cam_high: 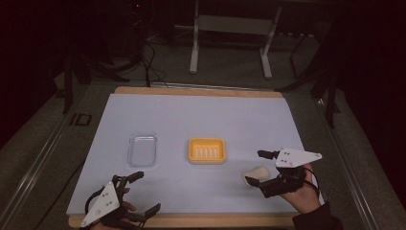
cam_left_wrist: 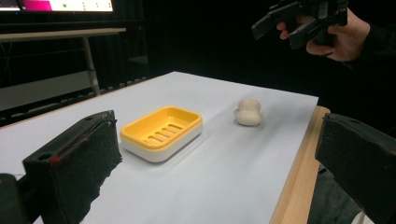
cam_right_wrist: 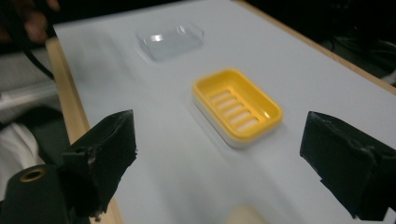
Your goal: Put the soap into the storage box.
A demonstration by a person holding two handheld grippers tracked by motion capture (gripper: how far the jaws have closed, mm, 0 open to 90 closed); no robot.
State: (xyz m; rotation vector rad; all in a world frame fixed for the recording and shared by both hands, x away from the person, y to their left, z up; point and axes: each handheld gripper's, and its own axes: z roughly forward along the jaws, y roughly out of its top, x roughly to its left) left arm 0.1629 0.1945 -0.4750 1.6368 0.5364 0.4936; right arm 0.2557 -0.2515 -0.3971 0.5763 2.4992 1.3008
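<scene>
The right gripper (cam_high: pixel 261 173) hangs just over the cream bar of soap (cam_high: pixel 255 175), jaws spread wide and empty, the bar lying on the white table sheet (cam_high: pixel 201 115) between and a little below them; by my reading the work in hand is getting that soap into the yellow soap dish (cam_high: pixel 206 150), and it has barely begun; the soap rests on the sheet, near the dish but apart from it, at the dish's right as the high view has it, and the dish's slotted tray is bare. Left to do, as I judge it: close on the bar, lift, carry it over, set it down; possibly the clear plastic lid (cam_high: pixel 142 149) (it lies flat, apart, on the dish's other side) goes on after, though that is a guess.

The left gripper (cam_high: pixel 139 191) waits at the near table edge, jaws likewise parted with nothing between them.

The left gripper view gives the soap's waisted, peanut-like outline (cam_left_wrist: pixel 248 112) and the dish's white base under the yellow insert (cam_left_wrist: pixel 161 133), which the high view flattens; the right gripper view catches a sliver of the soap at its bottom edge (cam_right_wrist: pixel 245 215) and shows the lid (cam_right_wrist: pixel 171 39) beyond the dish (cam_right_wrist: pixel 237 107); the high view alone shows both grippers against the whole layout.
</scene>
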